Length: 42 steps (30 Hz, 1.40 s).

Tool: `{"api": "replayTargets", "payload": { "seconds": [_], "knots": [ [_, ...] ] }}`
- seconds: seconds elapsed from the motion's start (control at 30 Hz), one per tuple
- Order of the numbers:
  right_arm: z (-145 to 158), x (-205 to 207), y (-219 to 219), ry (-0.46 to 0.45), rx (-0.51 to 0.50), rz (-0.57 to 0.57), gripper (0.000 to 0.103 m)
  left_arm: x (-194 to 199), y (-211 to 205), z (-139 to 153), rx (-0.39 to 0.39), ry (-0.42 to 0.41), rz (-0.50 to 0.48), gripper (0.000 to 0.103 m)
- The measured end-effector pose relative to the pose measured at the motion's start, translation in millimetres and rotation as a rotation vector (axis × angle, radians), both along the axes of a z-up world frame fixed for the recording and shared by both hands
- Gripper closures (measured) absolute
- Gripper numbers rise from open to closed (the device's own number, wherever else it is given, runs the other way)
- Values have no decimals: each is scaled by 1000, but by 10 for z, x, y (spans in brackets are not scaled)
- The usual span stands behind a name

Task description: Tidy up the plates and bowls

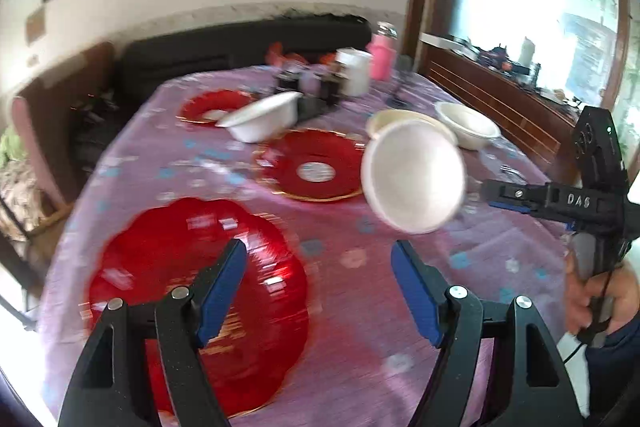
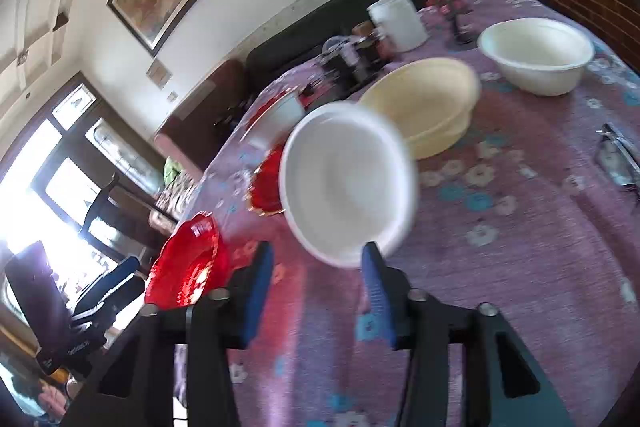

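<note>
Bowls (image 2: pixel 536 55) and red plates (image 1: pixel 312 165) sit scattered across counter (image 1: pixel 360 327); sorting barely begun, both claws (image 1: pixel 320 291) (image 2: pixel 318 291) open, empty.

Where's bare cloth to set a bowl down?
Free: near right, between the tilted white bowl and the table's near edge; also between the near red plate and middle red plate. Crowded: far end, around the mug and jars.

plates (image 1: pixel 200 291): red, glossy, glass-like, gilt rim | bowls (image 2: pixel 536 55): white, smooth, matt | table (image 1: pixel 480 267) cloth: purple woven fabric, floral print | fingers (image 1: pixel 222 291): blue matt pads, black plastic
</note>
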State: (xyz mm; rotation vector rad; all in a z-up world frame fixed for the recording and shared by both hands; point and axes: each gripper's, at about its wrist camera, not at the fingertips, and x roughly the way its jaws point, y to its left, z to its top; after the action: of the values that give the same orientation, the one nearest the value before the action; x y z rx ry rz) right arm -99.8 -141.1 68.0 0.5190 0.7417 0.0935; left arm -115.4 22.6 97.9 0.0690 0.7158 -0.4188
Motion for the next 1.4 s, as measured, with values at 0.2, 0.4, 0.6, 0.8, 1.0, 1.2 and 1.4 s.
{"api": "replayTargets", "payload": {
  "seconds": [0.2, 0.4, 0.6, 0.8, 1.0, 1.2, 1.4],
  "knots": [
    [-103, -11, -261, 15, -23, -51, 44, 369, -507, -101, 19, 41, 3, 29],
    [-165, 145, -371, 50, -66, -58, 53, 865, -736, -225, 27, 88, 72, 29],
    [-287, 422, -371, 93, -70, -32, 72, 1134, -858, -425, 13, 152, 66, 37],
    [-344, 476, -370, 95, -34, -24, 93, 1172, -997, -569, 10, 203, 11, 68],
    [-273, 273, -486, 78, -6, -42, 94, 997, -1251, -508, 36, 168, -49, 68],
    [-259, 171, -595, 79, -3, -63, 94, 952, -1397, -616, 31, 204, -76, 68],
    [-117, -124, -692, 78, -14, -92, 93, 746, -1592, -598, 27, 226, -151, 68]
  ]
}}
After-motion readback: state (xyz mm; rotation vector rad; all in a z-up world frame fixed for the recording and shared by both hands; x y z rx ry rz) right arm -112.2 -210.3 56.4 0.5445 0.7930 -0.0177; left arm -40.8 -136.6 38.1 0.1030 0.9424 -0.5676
